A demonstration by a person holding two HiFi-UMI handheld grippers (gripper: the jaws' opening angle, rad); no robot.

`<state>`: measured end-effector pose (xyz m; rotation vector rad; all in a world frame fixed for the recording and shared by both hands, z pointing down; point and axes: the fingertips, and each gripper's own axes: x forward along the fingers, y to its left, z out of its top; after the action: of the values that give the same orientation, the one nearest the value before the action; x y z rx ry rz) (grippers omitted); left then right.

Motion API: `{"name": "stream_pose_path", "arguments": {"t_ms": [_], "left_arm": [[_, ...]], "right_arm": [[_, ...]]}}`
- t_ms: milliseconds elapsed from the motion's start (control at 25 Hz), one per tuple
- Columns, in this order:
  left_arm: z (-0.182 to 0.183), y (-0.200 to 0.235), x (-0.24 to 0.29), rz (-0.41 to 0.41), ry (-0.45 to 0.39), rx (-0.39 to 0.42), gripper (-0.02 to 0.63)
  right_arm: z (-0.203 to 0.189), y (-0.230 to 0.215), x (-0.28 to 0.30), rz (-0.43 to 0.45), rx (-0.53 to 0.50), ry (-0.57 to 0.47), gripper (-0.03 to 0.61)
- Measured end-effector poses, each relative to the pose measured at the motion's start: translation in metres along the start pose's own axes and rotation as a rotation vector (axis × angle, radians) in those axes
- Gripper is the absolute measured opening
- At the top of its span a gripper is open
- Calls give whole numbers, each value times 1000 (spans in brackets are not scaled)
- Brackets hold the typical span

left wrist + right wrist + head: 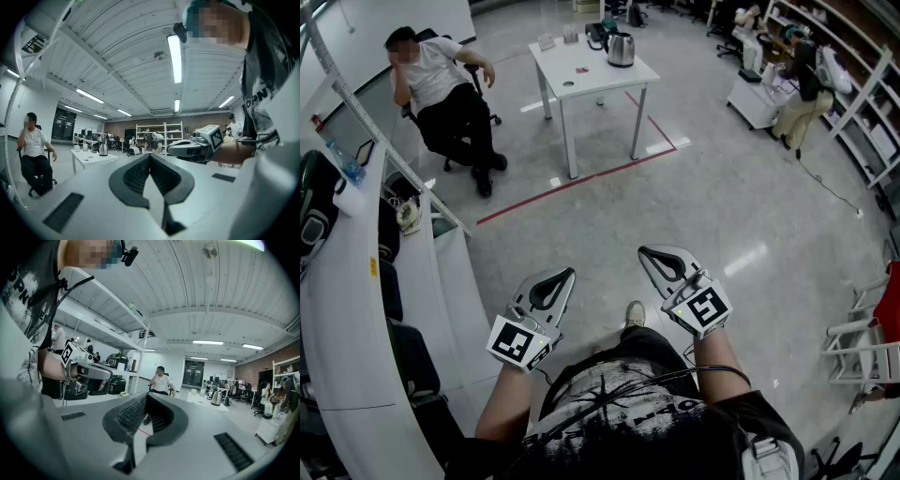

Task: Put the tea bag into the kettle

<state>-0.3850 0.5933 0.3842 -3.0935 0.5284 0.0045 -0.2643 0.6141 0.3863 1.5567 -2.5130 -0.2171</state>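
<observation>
A steel kettle (621,49) stands at the far right corner of a white table (609,82) across the room, well away from both grippers. A small red item (581,69) lies on that table; it is too small to identify as the tea bag. My left gripper (568,274) and right gripper (644,251) are held level at waist height, side by side, and point toward the table. Both are shut with nothing between the jaws. The kettle also shows far off in the left gripper view (103,149) and the right gripper view (216,397).
A person in a white shirt (441,84) sits on an office chair left of the table. A red tape line (581,180) crosses the floor in front of the table. White shelving (356,309) runs along my left. Another person (804,89) stands by shelves at the far right.
</observation>
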Motion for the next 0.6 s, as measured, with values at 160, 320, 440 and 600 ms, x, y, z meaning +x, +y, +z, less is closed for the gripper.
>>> {"name": "stream_pose_path", "arguments": {"t_ms": [160, 320, 440, 600], "left_arm": [[1, -1, 1, 0, -7, 2, 11], [2, -3, -3, -1, -8, 4, 11], [3, -6, -5, -1, -16, 7, 11], [3, -7, -11, 1, -19, 14, 11]], "right_arm": [[1, -1, -2, -5, 3, 1, 9], [7, 3, -3, 7, -1, -10, 9], [10, 3, -7, -1, 27, -26, 9], [12, 3, -10, -20, 4, -30, 9]]}}
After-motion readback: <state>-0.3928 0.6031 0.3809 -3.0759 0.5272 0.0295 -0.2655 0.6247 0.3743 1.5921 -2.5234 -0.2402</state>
